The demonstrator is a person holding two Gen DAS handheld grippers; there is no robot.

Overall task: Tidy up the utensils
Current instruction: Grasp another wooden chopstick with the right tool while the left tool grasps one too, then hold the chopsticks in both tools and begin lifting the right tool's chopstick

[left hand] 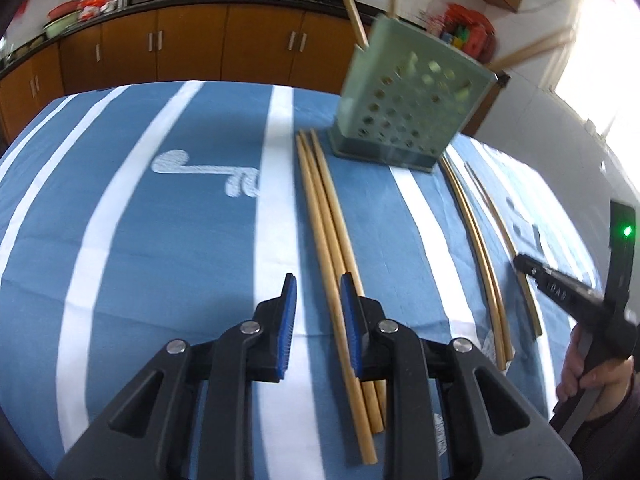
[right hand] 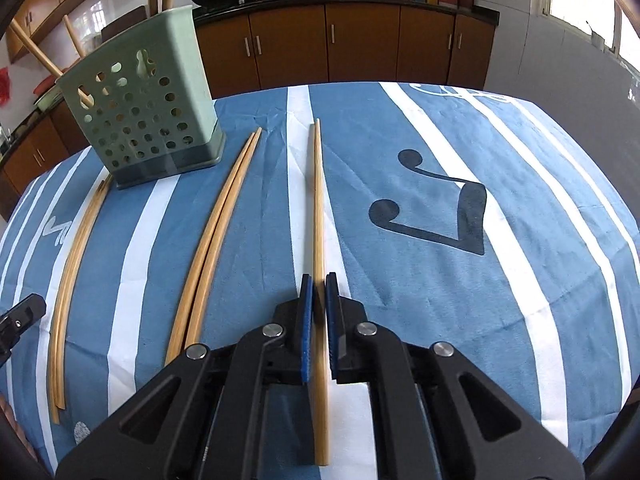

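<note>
On the striped blue surface, one pair of chopsticks [right hand: 319, 240] lies clamped between the closed right gripper [right hand: 319, 280], three more chopsticks [left hand: 332, 248] lie just beside the slightly parted, empty left gripper [left hand: 318, 280], before the green holder [left hand: 408, 108]; no legible writing.

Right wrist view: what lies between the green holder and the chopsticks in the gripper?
A loose pair of chopsticks lies there on the striped cloth, seen in the right wrist view.

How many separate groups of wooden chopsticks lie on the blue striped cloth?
3. A three-stick group lies by the left claw; a pair lies beside the green perforated plastic holder; the last group is gripped in the right claw. Others stand in the holder.
</note>
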